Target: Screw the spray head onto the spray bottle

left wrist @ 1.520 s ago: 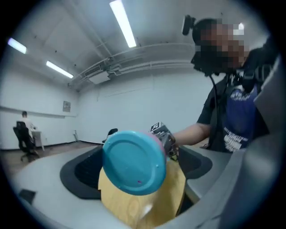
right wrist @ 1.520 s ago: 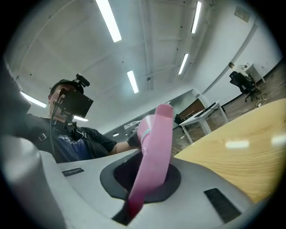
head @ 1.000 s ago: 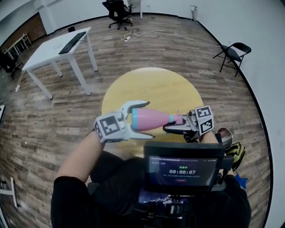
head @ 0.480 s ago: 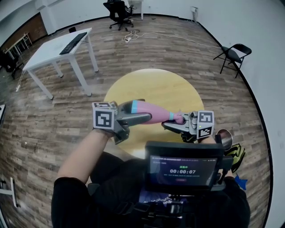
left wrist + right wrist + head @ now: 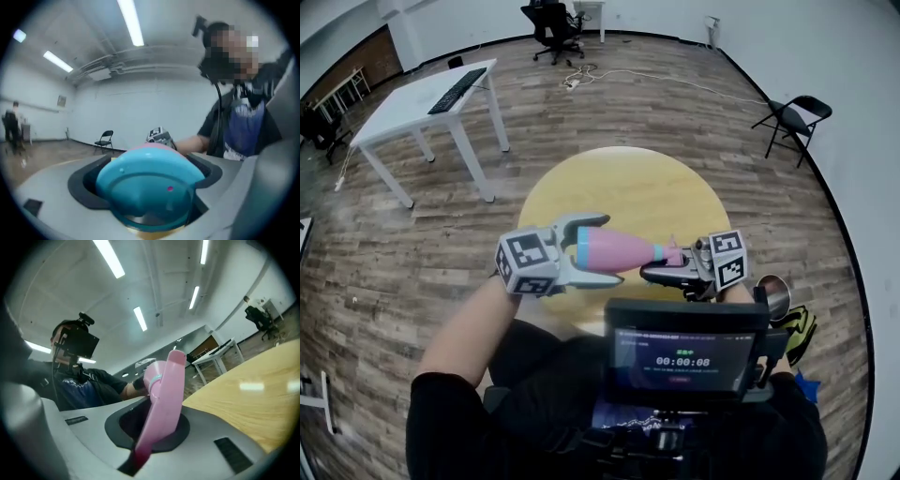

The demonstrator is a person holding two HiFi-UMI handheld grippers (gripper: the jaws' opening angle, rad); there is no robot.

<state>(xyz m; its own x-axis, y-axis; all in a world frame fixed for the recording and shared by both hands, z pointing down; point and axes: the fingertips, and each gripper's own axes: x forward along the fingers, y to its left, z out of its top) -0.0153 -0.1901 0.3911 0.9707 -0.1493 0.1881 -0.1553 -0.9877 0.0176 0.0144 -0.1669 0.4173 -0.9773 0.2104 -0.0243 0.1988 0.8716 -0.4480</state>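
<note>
My left tongs (image 5: 607, 249) grip the bottle (image 5: 623, 247) by its base, my right tongs (image 5: 664, 262) pinch the spray head (image 5: 675, 250); light, slippery plastic, I'd say.

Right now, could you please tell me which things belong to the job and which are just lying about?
Job: pink spray bottle with blue base, in the left gripper; pink plastic spray head, in the right gripper.
Lying about: round yellow wooden table; white desk with black keyboard; black folding chair; black office chair.
</note>
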